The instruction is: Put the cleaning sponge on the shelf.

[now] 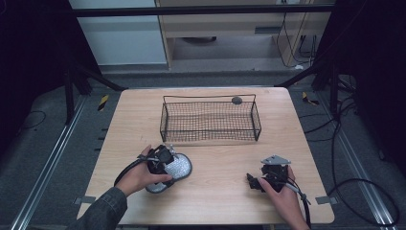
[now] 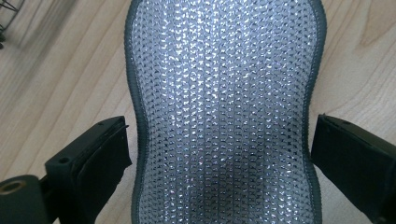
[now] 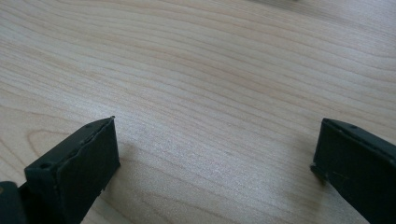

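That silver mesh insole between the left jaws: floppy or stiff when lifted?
The insole looks thin and lies flat on the table, so it probably droops beyond the grip. Its bumpy mesh face should resist slipping. The left gripper straddles its narrow waist, jaws open, so it should lift fairly evenly.

Light wooden table (image 1: 215,191), pale grain, square top, standing on grey floor. Black wire basket (image 1: 210,120) sits toward far middle of tabletop, long side facing person. Silver mesh insole (image 1: 173,168) with dark grey rim lies flat on near left part, well apart from basket. Near right part bare wood. Two small grey tabs at near corners.
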